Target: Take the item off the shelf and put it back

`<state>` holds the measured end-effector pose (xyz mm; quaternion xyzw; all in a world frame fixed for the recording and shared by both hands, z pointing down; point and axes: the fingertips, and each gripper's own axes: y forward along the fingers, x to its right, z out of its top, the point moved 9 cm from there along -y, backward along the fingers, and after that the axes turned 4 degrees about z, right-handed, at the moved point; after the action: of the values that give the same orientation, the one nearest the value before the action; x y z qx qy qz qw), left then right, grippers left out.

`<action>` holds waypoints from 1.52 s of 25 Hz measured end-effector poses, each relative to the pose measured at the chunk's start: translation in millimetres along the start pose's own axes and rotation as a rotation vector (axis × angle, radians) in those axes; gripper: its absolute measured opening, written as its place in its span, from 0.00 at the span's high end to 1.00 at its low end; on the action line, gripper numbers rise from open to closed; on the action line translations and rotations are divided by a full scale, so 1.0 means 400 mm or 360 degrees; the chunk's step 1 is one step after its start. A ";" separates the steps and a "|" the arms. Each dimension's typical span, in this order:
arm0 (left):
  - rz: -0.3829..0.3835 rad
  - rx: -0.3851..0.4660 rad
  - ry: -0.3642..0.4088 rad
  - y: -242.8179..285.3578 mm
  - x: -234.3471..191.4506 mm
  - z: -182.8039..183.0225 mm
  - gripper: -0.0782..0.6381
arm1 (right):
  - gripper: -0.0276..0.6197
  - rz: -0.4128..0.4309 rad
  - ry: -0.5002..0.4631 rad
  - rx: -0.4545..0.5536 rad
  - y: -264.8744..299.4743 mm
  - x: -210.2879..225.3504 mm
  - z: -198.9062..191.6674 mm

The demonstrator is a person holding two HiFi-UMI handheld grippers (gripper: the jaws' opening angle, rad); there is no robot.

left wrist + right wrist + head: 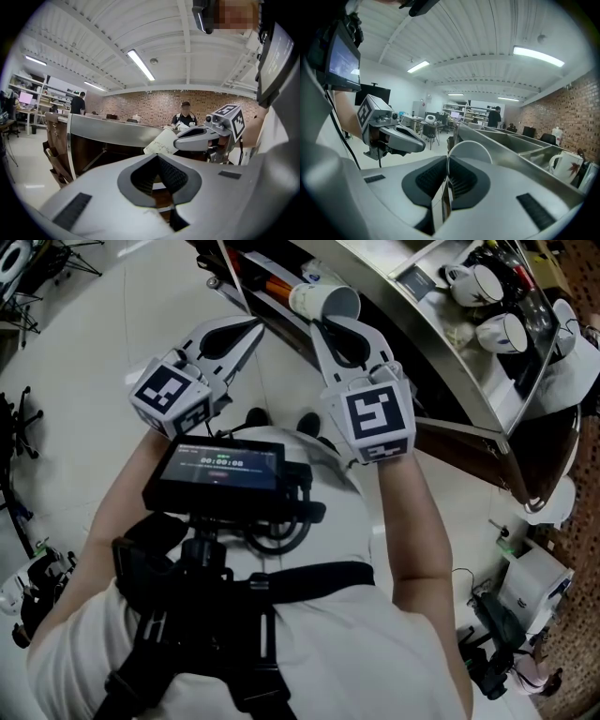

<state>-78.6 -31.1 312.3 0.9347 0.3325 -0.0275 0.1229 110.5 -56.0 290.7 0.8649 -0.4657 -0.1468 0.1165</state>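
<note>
Right gripper pinched the paper cup wall (left gripper closed, empty); a level, unsqueezed return to the shelf seemed best.

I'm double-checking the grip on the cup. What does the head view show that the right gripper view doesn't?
Only the head view: the marker cube on the right hand-held gripper and the paper cup's outer side. Only the right gripper view: ceiling lights and a distant standing person. Both: that hand-held gripper pinching the cup's rim, the left hand-held gripper, a white mug on the steel shelf.
</note>
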 end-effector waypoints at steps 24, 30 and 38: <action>0.0007 0.0052 0.0045 -0.009 0.018 0.037 0.89 | 0.91 0.0012 -0.0017 0.0078 -0.022 -0.002 0.026; 0.0000 0.0064 0.0049 -0.005 0.006 0.037 0.89 | 0.91 0.0010 -0.0015 0.0074 -0.010 0.003 0.025; 0.0030 0.0072 0.0034 -0.003 -0.018 0.035 0.89 | 0.91 0.0024 -0.0032 0.0065 0.011 0.006 0.028</action>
<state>-84.5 -38.3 299.4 0.9405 0.3243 -0.0239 0.0984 104.2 -61.0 281.3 0.8621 -0.4762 -0.1450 0.0952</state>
